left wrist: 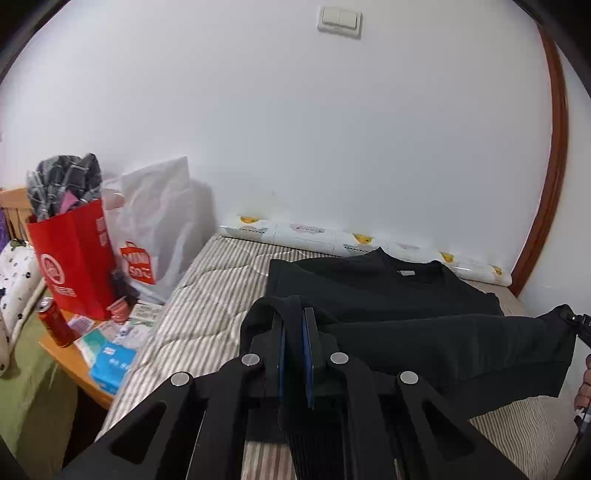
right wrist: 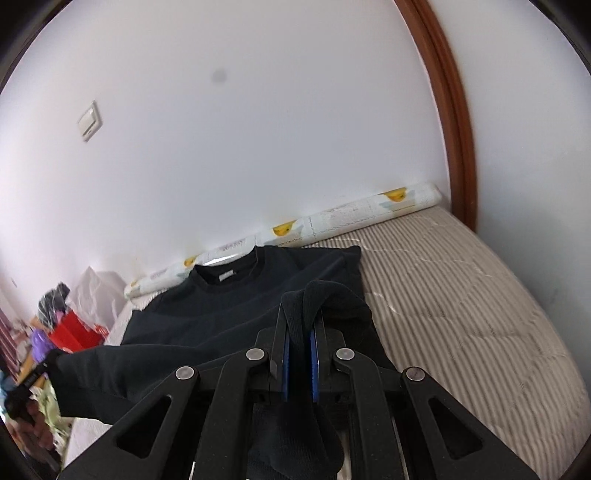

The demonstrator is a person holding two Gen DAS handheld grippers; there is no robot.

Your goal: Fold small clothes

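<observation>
A white wall (left wrist: 295, 129) fills the upper part of both views, with a double light switch (left wrist: 339, 21) high on it and a curved reddish-brown wooden frame (left wrist: 554, 155) at its right end. Below it lies the bed (right wrist: 461, 288), covered in a quilted beige-and-white striped spread, and a long roll printed with yellow figures (left wrist: 362, 240) lies along the wall at the far edge of the bed. The black sweatshirt (left wrist: 369, 291) is spread on the bed with its round collar and small white neck label toward the wall; its lower hem is lifted off the spread and stretched between the two grippers, sagging in the middle. The left gripper (left wrist: 293, 325) has its blue-padded jaws pinched together on a bunched corner of that hem, and the right gripper (right wrist: 299, 325) is clamped the same way on the other corner, with black ribbed cloth hanging down between its fingers. At the left of the left wrist view stand a white plastic bag (left wrist: 159, 218) and, just beside it, a red paper bag (left wrist: 74, 258) stuffed with dark checked fabric. In front of these a low wooden table (left wrist: 70, 358) carries a red drinks can (left wrist: 55, 321), a pale blue tissue pack (left wrist: 112, 365) and small scattered packets that are too small to tell apart
</observation>
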